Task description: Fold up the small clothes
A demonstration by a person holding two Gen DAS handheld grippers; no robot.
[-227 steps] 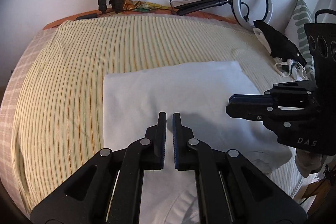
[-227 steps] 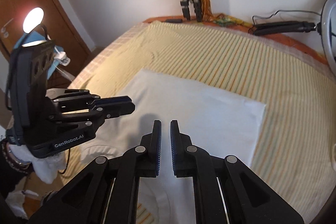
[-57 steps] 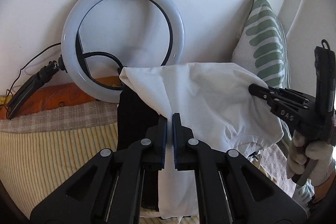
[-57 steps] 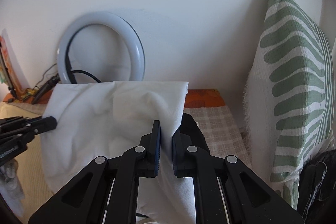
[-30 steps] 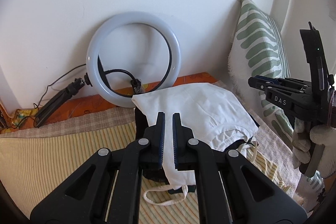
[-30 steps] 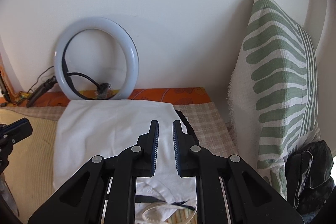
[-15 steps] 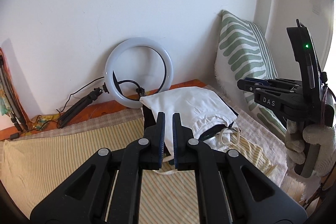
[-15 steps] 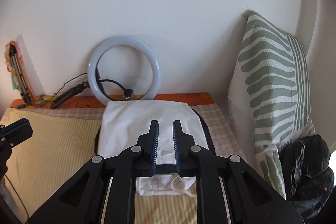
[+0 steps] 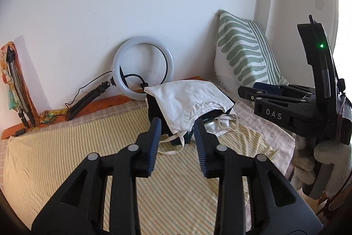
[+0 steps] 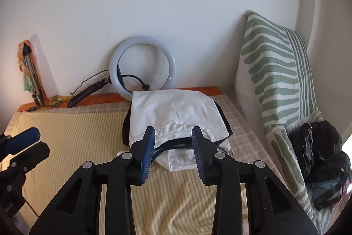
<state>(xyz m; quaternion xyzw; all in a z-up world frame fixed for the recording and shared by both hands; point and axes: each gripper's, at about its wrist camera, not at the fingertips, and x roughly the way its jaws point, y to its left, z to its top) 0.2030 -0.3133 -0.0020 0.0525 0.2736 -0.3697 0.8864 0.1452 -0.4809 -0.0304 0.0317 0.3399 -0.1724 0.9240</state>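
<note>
A folded white garment (image 9: 187,98) (image 10: 176,111) lies on top of a small stack of clothes at the head of the bed. A dark garment (image 10: 125,129) and another white piece with drawstrings (image 9: 222,124) lie under it. My left gripper (image 9: 177,124) hovers over the striped sheet short of the stack; its jaws are opening with nothing between them. My right gripper (image 10: 173,133) is also back from the stack, and its jaws are opening with nothing between them. Each gripper shows in the other's view: the right gripper (image 9: 246,89) and the left gripper (image 10: 37,144).
A ring light (image 9: 143,67) on a small tripod (image 9: 88,100) leans on the wall behind the stack. A green-patterned pillow (image 10: 277,72) stands at the right, with a heap of dark clothes (image 10: 321,158) beside it. The yellow striped sheet (image 9: 66,147) covers the bed.
Both grippers let go of the white garment, leaving it on the stack, and drew back from it. Their jaws went from shut to apart.
</note>
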